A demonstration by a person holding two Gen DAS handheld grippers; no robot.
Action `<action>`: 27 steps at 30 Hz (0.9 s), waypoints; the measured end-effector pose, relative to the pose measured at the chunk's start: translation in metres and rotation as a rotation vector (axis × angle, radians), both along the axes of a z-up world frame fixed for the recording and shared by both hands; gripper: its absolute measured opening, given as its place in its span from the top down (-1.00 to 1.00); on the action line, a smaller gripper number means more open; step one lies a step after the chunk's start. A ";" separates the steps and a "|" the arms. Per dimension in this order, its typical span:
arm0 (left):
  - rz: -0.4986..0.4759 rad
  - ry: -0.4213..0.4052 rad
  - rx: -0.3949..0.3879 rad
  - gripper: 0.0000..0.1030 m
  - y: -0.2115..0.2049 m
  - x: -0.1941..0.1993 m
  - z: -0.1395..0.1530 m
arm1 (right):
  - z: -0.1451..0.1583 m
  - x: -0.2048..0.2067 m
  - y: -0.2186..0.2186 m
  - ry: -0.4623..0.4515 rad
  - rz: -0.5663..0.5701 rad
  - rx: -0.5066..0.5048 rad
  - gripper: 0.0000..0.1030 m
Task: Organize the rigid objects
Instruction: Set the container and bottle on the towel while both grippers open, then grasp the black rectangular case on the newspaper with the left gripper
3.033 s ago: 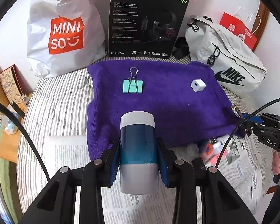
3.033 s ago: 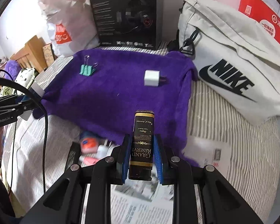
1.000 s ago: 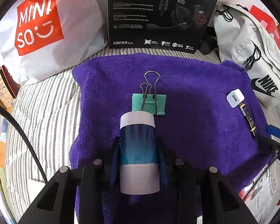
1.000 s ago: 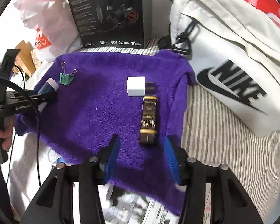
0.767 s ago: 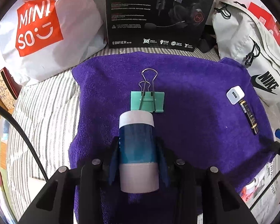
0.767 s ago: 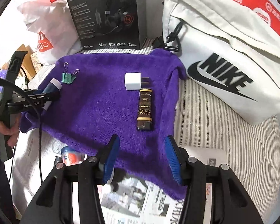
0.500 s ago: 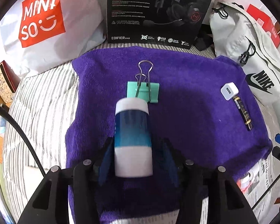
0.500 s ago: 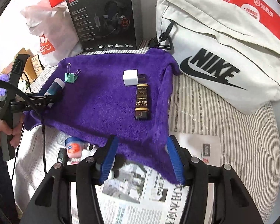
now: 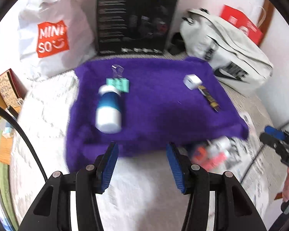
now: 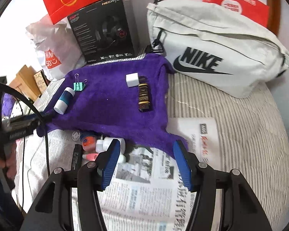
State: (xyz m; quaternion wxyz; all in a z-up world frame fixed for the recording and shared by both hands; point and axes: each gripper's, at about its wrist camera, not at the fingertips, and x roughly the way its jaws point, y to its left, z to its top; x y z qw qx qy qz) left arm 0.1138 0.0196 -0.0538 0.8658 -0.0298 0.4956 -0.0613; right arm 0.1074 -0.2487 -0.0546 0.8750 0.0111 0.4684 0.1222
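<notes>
The left gripper [image 9: 141, 165] stood empty at the bottom of its view, jaws apart and nothing between them. The right gripper [image 10: 147, 163] was also empty, its jaws opening over newspaper [image 10: 144, 192] at the lower middle.

On the purple towel [image 10: 109, 107] at the frame's centre lay four things: a blue-and-white bottle [image 10: 64, 100] on its side at the left edge, a green clip [image 10: 78, 86] just above it, a white charger [image 10: 132, 79] in the upper middle, and a dark box [image 10: 144, 98] touching the charger's lower right. A heap of small items [image 10: 98, 146] sat below the towel's lower edge, left of the right gripper.
</notes>
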 end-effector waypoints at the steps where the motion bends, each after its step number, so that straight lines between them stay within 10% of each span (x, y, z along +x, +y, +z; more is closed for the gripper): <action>1: -0.023 0.017 0.000 0.03 -0.007 -0.005 -0.002 | 0.001 -0.005 -0.003 -0.005 -0.009 -0.010 -0.12; 27: -0.119 0.100 0.118 0.12 -0.068 -0.027 -0.050 | -0.014 -0.037 -0.027 0.027 -0.039 -0.029 -0.15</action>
